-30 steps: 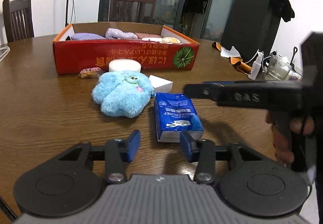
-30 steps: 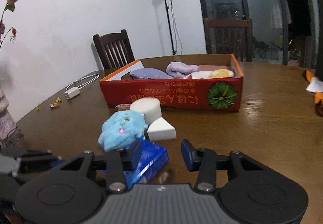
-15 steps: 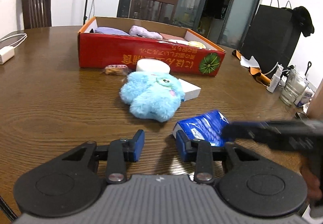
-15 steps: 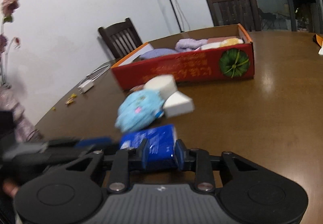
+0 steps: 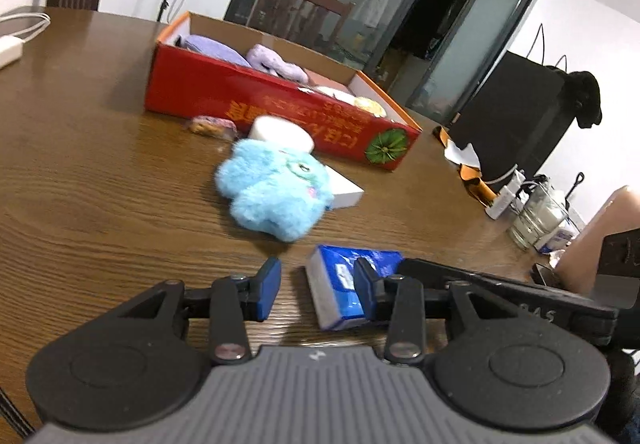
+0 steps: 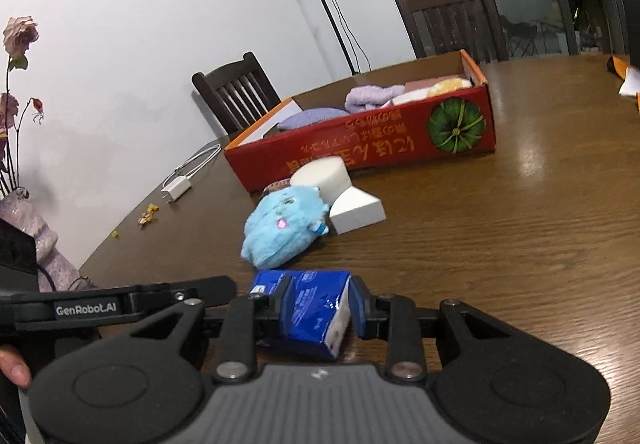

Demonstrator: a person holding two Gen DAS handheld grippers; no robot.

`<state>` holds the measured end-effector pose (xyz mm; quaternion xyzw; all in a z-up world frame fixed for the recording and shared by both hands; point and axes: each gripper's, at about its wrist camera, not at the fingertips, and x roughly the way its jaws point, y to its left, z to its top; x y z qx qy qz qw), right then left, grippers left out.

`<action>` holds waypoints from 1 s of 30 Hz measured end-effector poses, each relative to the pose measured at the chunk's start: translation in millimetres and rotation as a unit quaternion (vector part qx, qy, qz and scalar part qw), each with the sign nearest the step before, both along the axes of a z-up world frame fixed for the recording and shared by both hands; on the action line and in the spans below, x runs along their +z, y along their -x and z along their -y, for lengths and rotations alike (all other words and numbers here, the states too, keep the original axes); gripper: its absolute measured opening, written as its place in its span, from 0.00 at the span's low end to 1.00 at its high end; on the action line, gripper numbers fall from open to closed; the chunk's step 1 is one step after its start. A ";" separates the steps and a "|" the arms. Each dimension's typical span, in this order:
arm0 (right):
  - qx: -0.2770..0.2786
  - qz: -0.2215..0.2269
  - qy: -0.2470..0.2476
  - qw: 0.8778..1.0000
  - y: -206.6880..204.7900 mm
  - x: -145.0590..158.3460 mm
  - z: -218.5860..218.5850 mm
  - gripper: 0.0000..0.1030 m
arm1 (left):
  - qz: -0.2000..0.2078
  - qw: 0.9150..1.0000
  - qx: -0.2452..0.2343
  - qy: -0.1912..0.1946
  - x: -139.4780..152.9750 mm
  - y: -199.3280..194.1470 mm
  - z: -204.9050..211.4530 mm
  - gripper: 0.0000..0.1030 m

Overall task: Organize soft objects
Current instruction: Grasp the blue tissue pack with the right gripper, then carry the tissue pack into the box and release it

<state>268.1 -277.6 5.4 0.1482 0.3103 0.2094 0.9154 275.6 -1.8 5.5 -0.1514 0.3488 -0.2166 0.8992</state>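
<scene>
Gripping: the right claw (image 6: 322,304) is pinching the blue pack (image 6: 308,296) across its short sides; its jaws have just been closing, with the pack between them.
Left claw (image 5: 316,288): standing spread with only bare tabletop (image 5: 100,203) in the gap; its jaws have just been opening, and nothing is between them.
Pack: sitting tilted in the right claw, low over the tabletop; whether its bottom corner is touching the wood is unclear. In the left view it is showing just past the left claw's right finger, at about 1 o'clock.
Plush (image 6: 280,228): lying on the tabletop near the pack, at 11 o'clock from it in the right view.
Sponges: a white round one (image 6: 320,173) and a white wedge (image 6: 356,209) are lying just beside the plush, at its 1 and 3 o'clock.
Box (image 6: 360,151): standing red and open at 12 o'clock beyond the sponges, holding purple cloths and pale soft pieces.
Snack (image 5: 210,123): lying wrapped against the box front, at 11 o'clock from the plush in the left view.
Charger (image 6: 176,187): lying with its white cable at 10 o'clock, well apart from the rest.
</scene>
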 end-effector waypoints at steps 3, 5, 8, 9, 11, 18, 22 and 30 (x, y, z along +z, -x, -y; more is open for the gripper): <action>-0.002 -0.008 -0.003 1.000 -2.0 -4.6 -0.5 0.28 | -0.007 1.000 -0.013 0.003 -3.6 -4.0 8.8 0.39; -0.001 -0.014 -0.013 1.000 -4.5 -7.7 1.2 0.28 | -0.018 1.000 -0.023 0.003 -7.5 -7.6 13.1 0.39; 0.003 -0.022 -0.025 0.999 -8.4 -11.9 2.8 0.29 | -0.022 0.999 -0.033 0.010 -10.1 -8.8 15.0 0.33; 0.004 -0.020 -0.023 1.000 -8.1 -11.4 2.2 0.28 | -0.018 0.999 -0.034 0.005 -8.4 -8.1 15.8 0.30; 0.007 -0.011 -0.008 1.000 -7.4 -5.9 -0.5 0.24 | -0.004 1.000 -0.029 0.005 -0.4 -6.7 15.0 0.28; 0.008 0.097 -0.005 0.995 -54.1 67.6 4.9 0.23 | 0.094 0.995 -0.040 0.013 75.6 -75.3 15.7 0.28; -0.010 0.106 -0.011 0.994 -148.2 97.8 9.2 0.23 | 0.049 0.997 -0.049 0.032 86.6 -178.5 19.4 0.29; -0.035 0.017 0.052 0.998 -311.5 77.4 -9.0 0.22 | -0.067 0.997 -0.019 -0.016 36.0 -320.2 37.4 0.26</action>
